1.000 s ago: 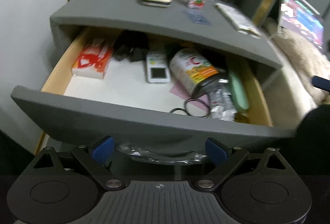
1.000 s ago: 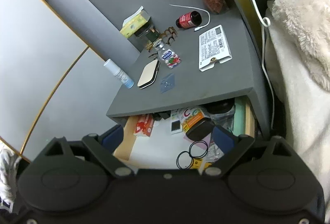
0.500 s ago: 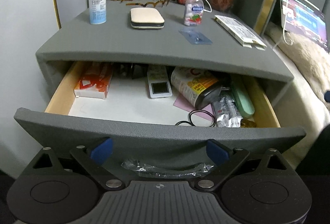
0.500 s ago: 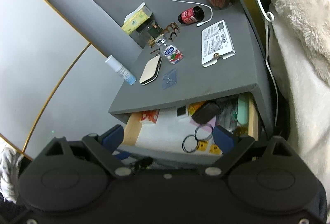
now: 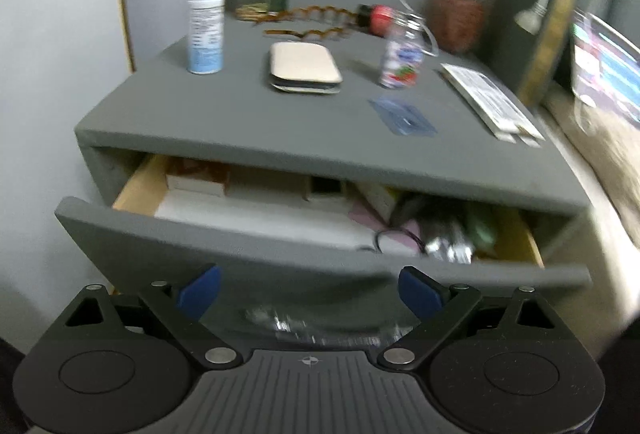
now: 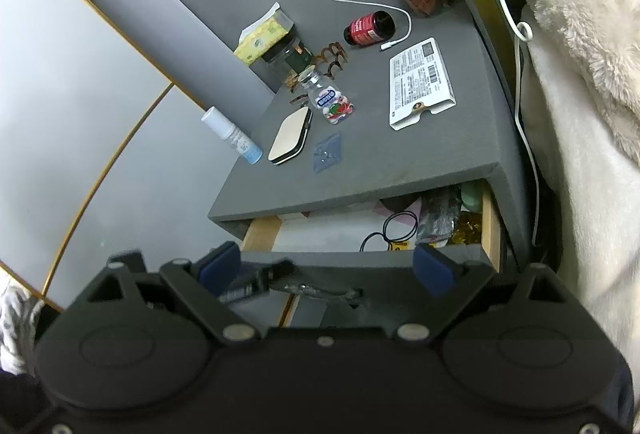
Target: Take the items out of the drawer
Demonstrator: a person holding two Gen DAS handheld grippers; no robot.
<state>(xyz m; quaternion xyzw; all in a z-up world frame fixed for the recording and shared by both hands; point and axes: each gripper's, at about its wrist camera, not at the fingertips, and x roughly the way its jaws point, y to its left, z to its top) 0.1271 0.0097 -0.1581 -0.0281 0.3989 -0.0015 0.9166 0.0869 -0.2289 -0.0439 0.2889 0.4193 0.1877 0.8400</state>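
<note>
The grey nightstand drawer (image 5: pixel 280 258) stands partly open, its front panel facing me. Inside, in the left wrist view, lie a red and white packet (image 5: pixel 196 178), black hair ties (image 5: pixel 394 238), a foil blister pack (image 5: pixel 448 248) and a green case (image 5: pixel 482 228). The right wrist view shows the hair ties (image 6: pixel 390 230), the foil pack (image 6: pixel 438 218) and gold wrappers (image 6: pixel 468 230). My left gripper (image 5: pixel 310 292) is open in front of the drawer's clear handle (image 5: pixel 316 326). My right gripper (image 6: pixel 326 270) is open above the drawer front, with the handle (image 6: pixel 320 290) between its fingers.
On the nightstand top (image 6: pixel 400 162) stand a white spray can (image 5: pixel 206 14), a beige compact (image 5: pixel 304 64), a small candy bottle (image 5: pixel 402 54), a white card (image 6: pixel 420 82), a red bottle (image 6: pixel 368 28), hair clips and a jar. A fluffy blanket (image 6: pixel 584 74) lies at the right.
The drawer has slid inward, so less of its contents shows. The left gripper's view has risen and tilted up toward the nightstand top. Both grippers stay open.
</note>
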